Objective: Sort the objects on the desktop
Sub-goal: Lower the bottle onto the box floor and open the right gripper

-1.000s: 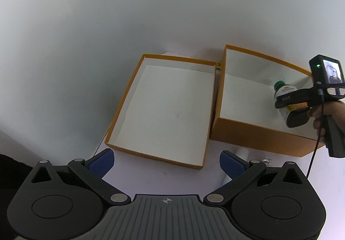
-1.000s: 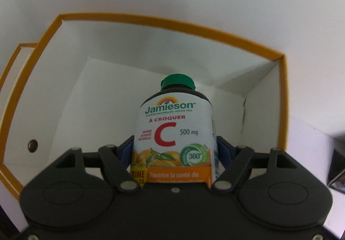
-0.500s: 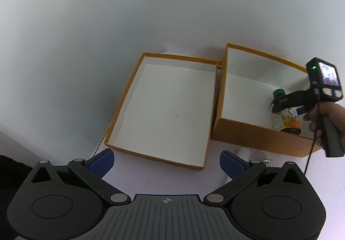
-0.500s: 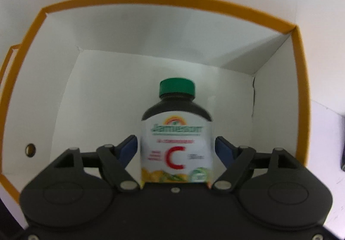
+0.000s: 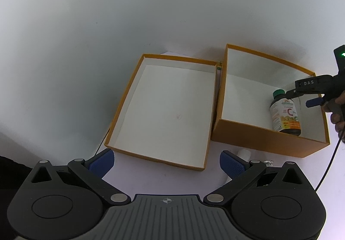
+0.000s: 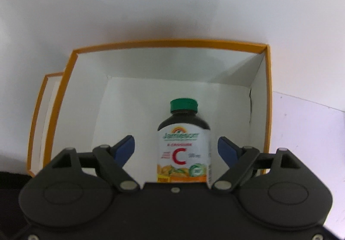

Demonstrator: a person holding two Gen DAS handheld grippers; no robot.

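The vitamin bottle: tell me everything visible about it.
The vitamin bottle is dark, with a green screw cap and a white Jamieson label showing a big red C and oranges. It stands upright in the deep orange box, near its right wall. The right tongs are open either side, blue pads clear of it.

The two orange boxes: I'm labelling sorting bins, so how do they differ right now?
The right-hand box has tall walls; the left-hand box is shallow, like a tray or lid. The right-hand box holds an upright vitamin C bottle; the left-hand box shows only its bare white floor. Both have orange outsides and white insides, and they sit side by side on the white table.
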